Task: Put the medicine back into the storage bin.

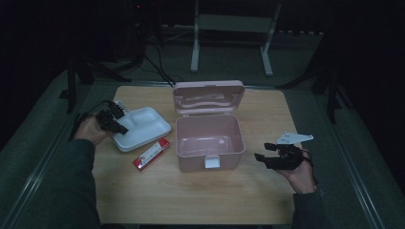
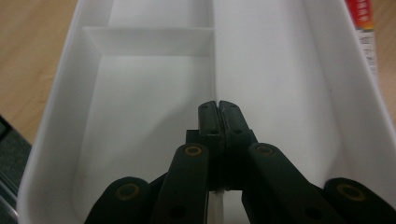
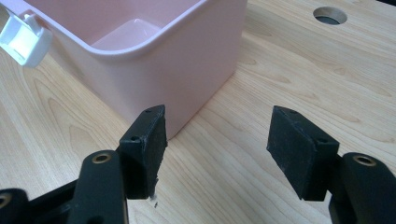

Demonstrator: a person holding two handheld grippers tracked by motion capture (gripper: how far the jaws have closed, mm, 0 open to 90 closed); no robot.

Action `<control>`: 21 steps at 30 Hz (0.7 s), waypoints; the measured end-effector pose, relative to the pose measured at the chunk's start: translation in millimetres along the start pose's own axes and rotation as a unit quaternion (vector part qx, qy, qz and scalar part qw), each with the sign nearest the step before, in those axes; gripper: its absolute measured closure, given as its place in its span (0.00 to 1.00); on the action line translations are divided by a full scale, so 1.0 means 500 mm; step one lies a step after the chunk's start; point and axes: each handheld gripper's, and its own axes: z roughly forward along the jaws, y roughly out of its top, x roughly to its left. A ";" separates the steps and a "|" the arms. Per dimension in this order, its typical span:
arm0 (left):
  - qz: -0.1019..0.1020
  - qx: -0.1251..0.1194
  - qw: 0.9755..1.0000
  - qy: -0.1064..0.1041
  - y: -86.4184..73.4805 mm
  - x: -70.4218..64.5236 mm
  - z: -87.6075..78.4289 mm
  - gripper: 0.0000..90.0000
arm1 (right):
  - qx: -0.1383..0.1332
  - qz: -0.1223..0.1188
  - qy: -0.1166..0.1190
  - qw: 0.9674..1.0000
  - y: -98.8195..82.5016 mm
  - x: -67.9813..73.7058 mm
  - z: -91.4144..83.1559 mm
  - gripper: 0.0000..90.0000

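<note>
A white compartment tray [image 1: 143,126] lies on the wooden table, left of an open pink box [image 1: 208,164]. My left gripper [image 1: 119,126] is at the tray's left end. In the left gripper view its jaws [image 2: 218,109] are pressed together on the thin divider wall of the tray [image 2: 140,116]. My right gripper [image 1: 261,152] hovers just right of the box's front corner. In the right gripper view it [image 3: 217,149] stands open with only bare table between the pads, and the pink box [image 3: 187,60] is just beyond its left jaw.
A red and white packet [image 1: 152,154] lies between the tray and the box, and shows at the edge of the left gripper view [image 2: 366,32]. The box lid [image 1: 208,97] stands up at the back. A white latch [image 3: 23,39] hangs on the box front. The table has a round hole [image 3: 329,15].
</note>
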 end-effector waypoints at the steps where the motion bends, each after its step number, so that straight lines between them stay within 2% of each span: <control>1: -0.003 0.002 1.000 0.000 0.003 0.001 0.005 0.99 | -0.002 0.000 0.000 1.000 0.000 -0.001 -0.001 0.41; 4: -0.002 0.018 1.000 0.003 0.011 0.002 0.021 0.99 | -0.001 0.000 -0.001 1.000 -0.001 -0.001 -0.002 0.41; 6: -0.002 0.033 0.999 -0.003 0.012 0.003 0.032 0.98 | -0.001 -0.001 -0.001 1.000 0.000 -0.001 -0.002 0.41; 10: -0.006 0.049 0.999 0.007 0.006 0.003 0.054 0.97 | -0.001 -0.001 -0.001 1.000 0.000 -0.001 -0.003 0.41; 12: -0.009 0.045 0.999 0.013 0.002 0.002 0.059 0.95 | -0.001 -0.001 -0.002 1.000 -0.001 -0.001 -0.003 0.41; 14: -0.006 0.036 0.999 0.017 0.000 0.000 0.055 0.87 | -0.001 -0.001 -0.002 1.000 -0.001 -0.002 -0.003 0.41; 19: -0.001 0.012 0.999 0.031 0.003 -0.014 0.027 0.75 | 0.001 -0.001 -0.001 1.000 0.000 0.000 -0.002 0.40; 21: -0.004 0.007 1.000 0.029 0.005 -0.022 0.014 0.71 | 0.004 -0.005 -0.003 1.000 0.000 0.001 -0.002 0.40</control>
